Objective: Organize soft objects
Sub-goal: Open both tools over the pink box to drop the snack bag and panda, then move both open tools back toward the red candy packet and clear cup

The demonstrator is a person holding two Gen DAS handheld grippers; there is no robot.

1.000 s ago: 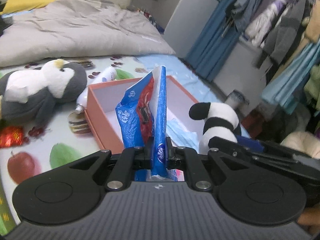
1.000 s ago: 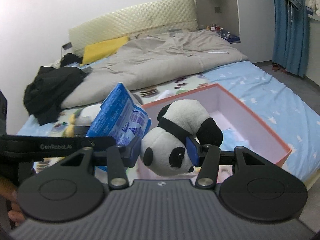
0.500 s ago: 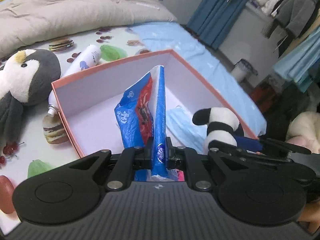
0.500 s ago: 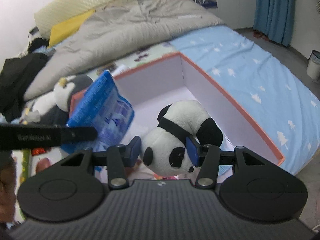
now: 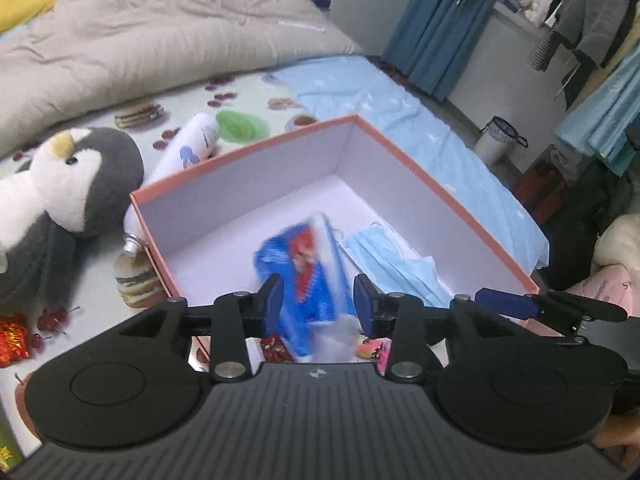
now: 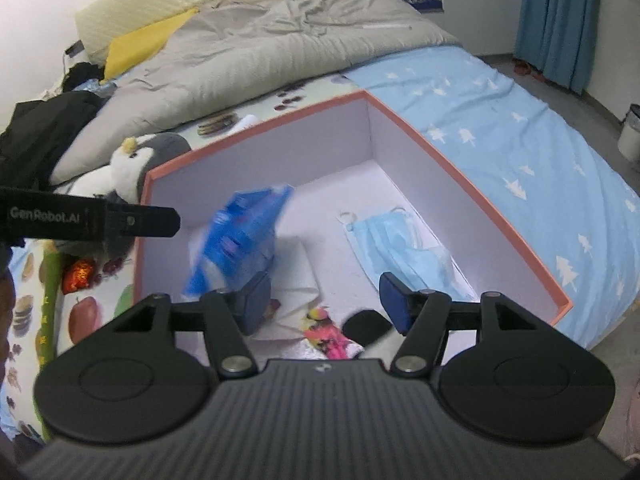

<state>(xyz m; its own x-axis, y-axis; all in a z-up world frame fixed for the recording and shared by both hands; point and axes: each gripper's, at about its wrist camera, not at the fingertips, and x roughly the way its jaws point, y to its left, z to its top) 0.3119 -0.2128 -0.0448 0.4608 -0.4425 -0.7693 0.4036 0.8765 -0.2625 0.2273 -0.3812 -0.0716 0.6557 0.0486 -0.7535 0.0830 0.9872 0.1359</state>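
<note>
Both grippers, left gripper and right gripper, gape empty above the box; blurred tissue pack, light and crushable, sits inside at 6 o'clock—pinch mid-body.

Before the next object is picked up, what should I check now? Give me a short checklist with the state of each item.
1. Left gripper open: ok, its fingers stand apart.
2. Right gripper open: ok, fingers spread, nothing between them.
3. Blue packet released into the box: ok, though it is blurred and may not have settled.
4. Panda toy in the box: cannot tell, only a dark part shows under the right gripper.
5. Face mask lying flat in the box: ok.
6. Penguin toy in the box: not ok, it lies on the bed beside it.
</note>
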